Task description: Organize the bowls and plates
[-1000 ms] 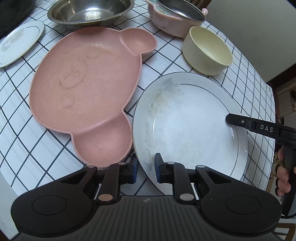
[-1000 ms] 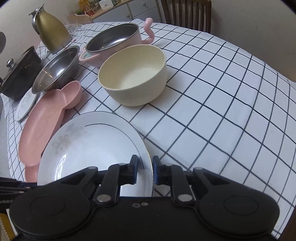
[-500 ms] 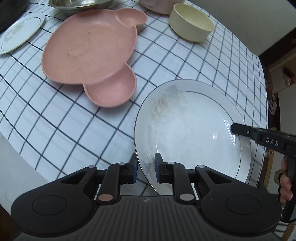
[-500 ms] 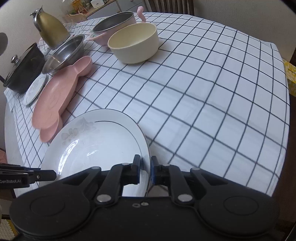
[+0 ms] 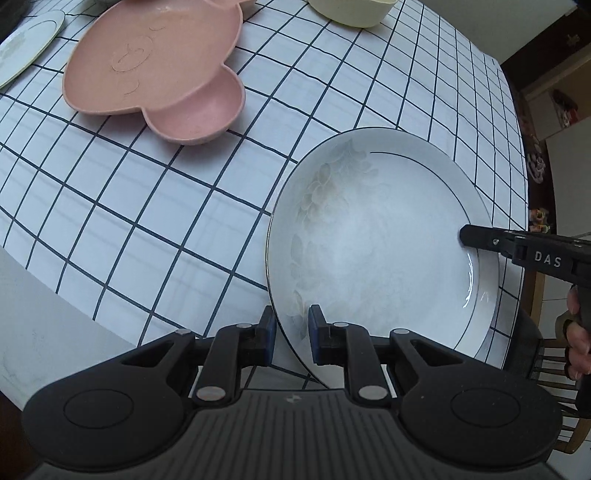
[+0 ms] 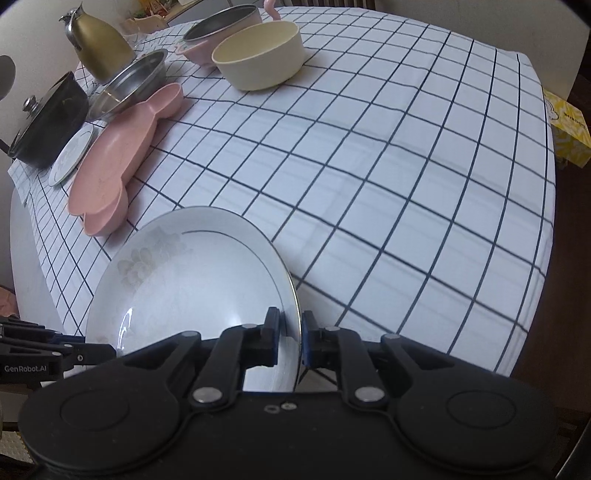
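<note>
A large white plate with a pale flower print [image 5: 380, 236] is held above the checked tablecloth by both grippers. My left gripper [image 5: 291, 334] is shut on its near rim. My right gripper [image 6: 290, 336] is shut on the opposite rim; the plate [image 6: 192, 280] fills that view's lower left. The right gripper also shows in the left wrist view [image 5: 480, 240] and the left gripper in the right wrist view [image 6: 92, 354]. A pink bear-shaped divided plate [image 5: 155, 70] lies at the upper left, and it shows again in the right wrist view [image 6: 118, 155].
A cream bowl [image 6: 258, 53], a pink steel-lined pot [image 6: 221, 31], a steel bowl [image 6: 129, 86], a small white plate [image 6: 72, 155], a black lidded pot [image 6: 44, 122] and a gold jug [image 6: 99, 44] stand at the table's far side. A yellow box [image 6: 567, 127] sits at the right.
Both grippers have lifted the white plate and carried it back toward the table's near edge, away from the pink plate and cream bowl. Both stay shut on its rim.
</note>
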Tool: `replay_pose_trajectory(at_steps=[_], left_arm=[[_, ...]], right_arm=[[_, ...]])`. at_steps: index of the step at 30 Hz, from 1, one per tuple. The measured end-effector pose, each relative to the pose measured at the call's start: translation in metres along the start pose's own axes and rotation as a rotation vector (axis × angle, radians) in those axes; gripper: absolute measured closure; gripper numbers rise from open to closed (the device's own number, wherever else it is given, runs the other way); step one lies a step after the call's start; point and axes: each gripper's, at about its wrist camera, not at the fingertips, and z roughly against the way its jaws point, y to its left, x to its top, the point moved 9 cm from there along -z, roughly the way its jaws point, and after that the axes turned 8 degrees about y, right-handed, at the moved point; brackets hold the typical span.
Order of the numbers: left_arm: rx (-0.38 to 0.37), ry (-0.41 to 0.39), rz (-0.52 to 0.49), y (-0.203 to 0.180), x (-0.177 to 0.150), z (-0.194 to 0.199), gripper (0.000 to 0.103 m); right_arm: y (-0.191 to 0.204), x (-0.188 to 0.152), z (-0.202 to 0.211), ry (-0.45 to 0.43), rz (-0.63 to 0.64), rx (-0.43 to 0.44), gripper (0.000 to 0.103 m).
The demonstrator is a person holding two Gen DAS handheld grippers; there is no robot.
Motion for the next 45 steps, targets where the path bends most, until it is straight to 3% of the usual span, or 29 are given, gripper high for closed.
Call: replay_pose_trajectory(at_steps=[6,9,13,28,31,33,36,42,45], left_arm=[[0.011,-0.004,-0.006,0.002,0.000,0.002,0.085],[0.019,-0.020,-0.009,0.004,0.001,0.006,0.085],[0.029,-0.038,-0.009,0.009,0.001,0.014,0.085],[0.075,-0.278,-0.045,0.022,0.019,0.087,0.077],[0.061,-0.317,-0.039,0.029,0.018,0.100,0.065],[0.066,-0.352,-0.051,0.034,0.019,0.109,0.049],[0.068,-0.413,-0.075,0.047,0.021,0.125,0.042],[0.079,-0.500,-0.081,0.093,0.033,0.152,0.037],[0.091,-0.557,-0.079,0.118,0.039,0.168,0.027]], right_arm=[[0.000,-0.003,0.000,0.001,-0.002,-0.018,0.087],[0.003,0.000,0.010,-0.035,0.036,-0.059,0.079],[0.011,0.005,0.022,-0.065,0.067,-0.070,0.078],[0.084,0.017,0.060,-0.200,0.211,-0.038,0.062],[0.099,0.019,0.065,-0.222,0.234,-0.035,0.058],[0.111,0.021,0.067,-0.237,0.248,-0.035,0.053],[0.130,0.024,0.072,-0.268,0.254,-0.034,0.041],[0.181,0.037,0.081,-0.344,0.267,-0.033,0.024],[0.213,0.048,0.085,-0.392,0.292,-0.032,0.014]])
